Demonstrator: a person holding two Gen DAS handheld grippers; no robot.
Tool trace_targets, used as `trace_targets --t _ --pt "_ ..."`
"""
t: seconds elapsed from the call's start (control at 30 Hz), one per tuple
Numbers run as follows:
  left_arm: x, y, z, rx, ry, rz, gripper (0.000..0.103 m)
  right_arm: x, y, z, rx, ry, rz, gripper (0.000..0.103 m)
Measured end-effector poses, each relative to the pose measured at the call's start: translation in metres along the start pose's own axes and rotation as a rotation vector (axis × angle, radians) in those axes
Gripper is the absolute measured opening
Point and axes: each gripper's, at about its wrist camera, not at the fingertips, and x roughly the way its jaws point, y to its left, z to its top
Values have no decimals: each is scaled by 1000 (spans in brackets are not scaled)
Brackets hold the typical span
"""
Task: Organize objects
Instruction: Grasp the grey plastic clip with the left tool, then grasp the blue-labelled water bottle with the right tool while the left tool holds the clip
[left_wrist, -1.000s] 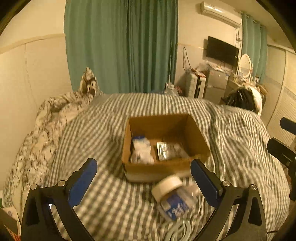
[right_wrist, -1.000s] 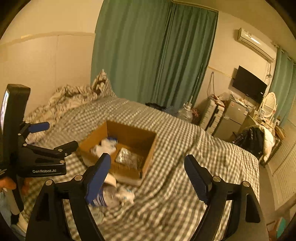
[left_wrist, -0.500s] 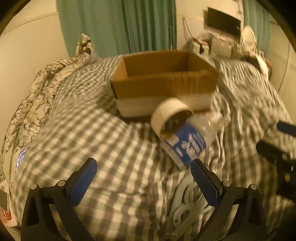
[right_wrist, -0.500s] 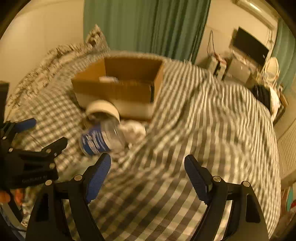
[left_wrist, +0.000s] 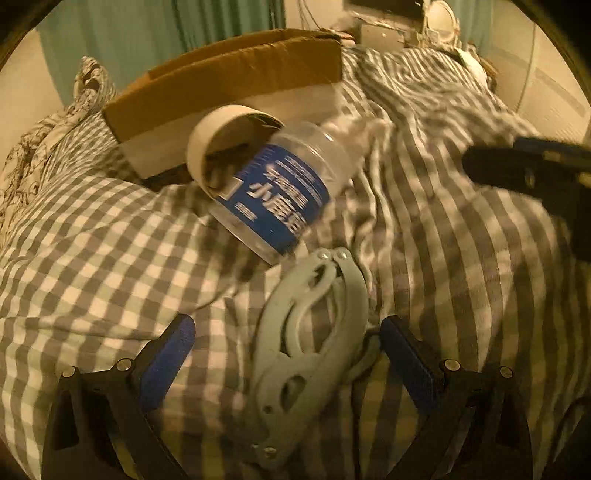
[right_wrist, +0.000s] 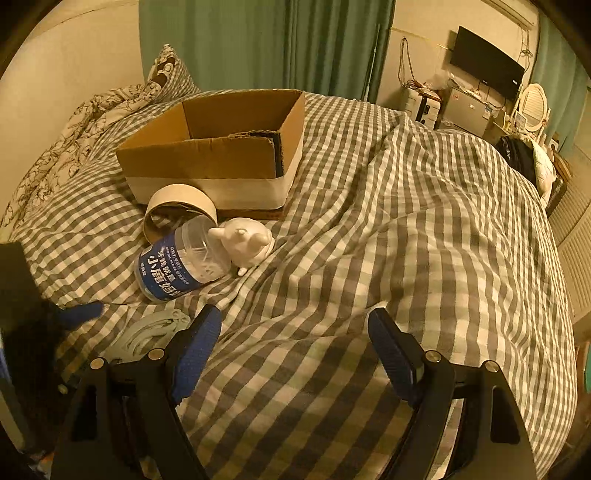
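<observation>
A cardboard box (right_wrist: 221, 158) sits on the checked bed. In front of it lie a roll of tape (right_wrist: 177, 206), a clear jar with a blue label (right_wrist: 181, 262), a white animal figurine (right_wrist: 247, 242) and a pale green folded hanger (left_wrist: 306, 350). My left gripper (left_wrist: 291, 354) is open low over the bed, its fingers on either side of the hanger, the jar (left_wrist: 280, 195) and tape (left_wrist: 225, 144) just beyond. My right gripper (right_wrist: 295, 347) is open and empty over bare bedding, right of the hanger (right_wrist: 147, 332).
A flowered duvet (right_wrist: 74, 129) is bunched at the bed's left. Green curtains (right_wrist: 258, 44) hang behind. A TV (right_wrist: 487, 66), small fridge and clutter stand at the far right. The left gripper's body (right_wrist: 22, 325) shows at the right wrist view's left edge.
Both grippers have dropped low toward the bed and moved forward. The left one now straddles the hanger, with jar and tape close ahead. Nothing has been gripped.
</observation>
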Motion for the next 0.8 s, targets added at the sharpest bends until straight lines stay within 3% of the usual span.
trace_targets --t 0.07,0.1,0.13,0.3,0.47,0.63,0.8 --pt "1 -2 -1 14 4 -31 90 0 1 0 -3 -2 2 82" --pt "1 -3 -1 14 11 -54 70 0 1 0 -3 0 2 82" --pt "2 -3 -2 2 31 -91 67 1 1 -1 -2 3 1 82" --pt "-9 4 1 -53 20 -121 67 -1 3 -1 -10 -1 -5 82" --pt "-43 23 13 -123 -62 -151 67 -2 4 -1 -15 -10 1 82" --pt "-73 48 27 -152 -156 -64 67 -4 8 2 -24 -23 29 82" --pt "-70 75 33 -204 -163 23 67 0 30 7 -101 -41 77 87"
